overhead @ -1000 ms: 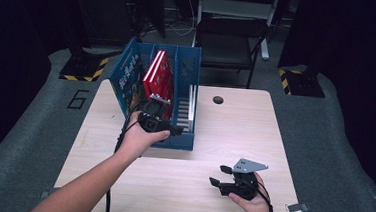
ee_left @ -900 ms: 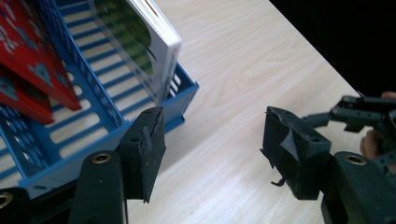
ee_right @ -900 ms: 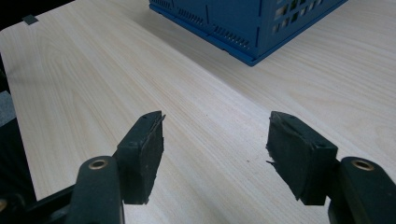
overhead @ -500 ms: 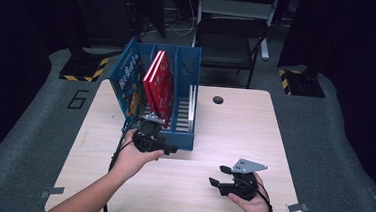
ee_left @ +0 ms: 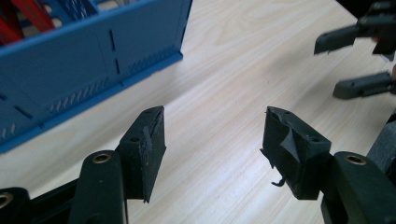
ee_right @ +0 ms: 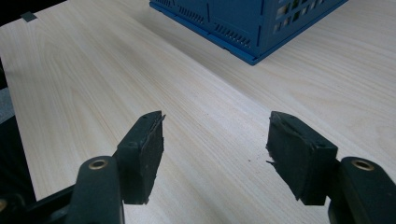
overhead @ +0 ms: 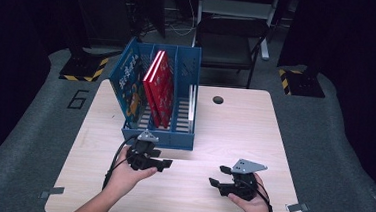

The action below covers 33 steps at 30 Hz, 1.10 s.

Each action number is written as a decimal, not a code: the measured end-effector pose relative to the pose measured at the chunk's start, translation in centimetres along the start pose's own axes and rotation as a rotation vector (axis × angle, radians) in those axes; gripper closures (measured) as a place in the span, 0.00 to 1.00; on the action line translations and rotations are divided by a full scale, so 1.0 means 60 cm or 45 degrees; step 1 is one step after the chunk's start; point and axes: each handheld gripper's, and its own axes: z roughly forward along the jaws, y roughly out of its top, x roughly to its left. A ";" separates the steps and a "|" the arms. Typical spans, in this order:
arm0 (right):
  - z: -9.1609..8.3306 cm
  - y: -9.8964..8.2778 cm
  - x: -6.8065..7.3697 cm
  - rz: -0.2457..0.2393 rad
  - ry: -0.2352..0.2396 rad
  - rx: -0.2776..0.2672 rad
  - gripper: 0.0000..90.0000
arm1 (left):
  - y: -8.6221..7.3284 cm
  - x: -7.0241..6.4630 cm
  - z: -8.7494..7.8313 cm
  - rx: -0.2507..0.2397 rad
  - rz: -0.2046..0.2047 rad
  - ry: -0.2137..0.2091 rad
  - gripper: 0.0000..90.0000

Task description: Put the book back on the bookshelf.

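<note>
Here we hold the left hand-held gripper (overhead: 164, 163) just in front of the blue rack (overhead: 173, 137), jaws apart with nothing between them. The rack, with 2 books (overhead: 160, 86) upright inside, stands beyond it on the counter (overhead: 234, 129). To its right, our right hand-held gripper (overhead: 214, 183) rests low, jaws likewise apart and empty.

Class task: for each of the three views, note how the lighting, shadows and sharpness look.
High view: bright table, dark surroundings, blue rack casting a short shadow in front. Left gripper view: even light, soft focus on the near pads. Right gripper view: wood grain sharp, a mild bright patch on the tabletop, dark upper-left corner.
</note>
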 end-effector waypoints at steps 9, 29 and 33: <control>0.000 0.000 0.000 0.000 -0.004 0.000 0.40 | -0.055 0.013 0.011 0.010 -0.069 0.003 0.44; 0.005 -0.003 -0.001 -0.015 -0.015 0.025 0.40 | -0.106 0.071 0.033 -0.016 -0.105 0.124 0.43; 0.009 -0.005 -0.001 -0.022 -0.003 0.041 0.40 | -0.116 0.091 0.031 -0.005 -0.114 0.207 0.43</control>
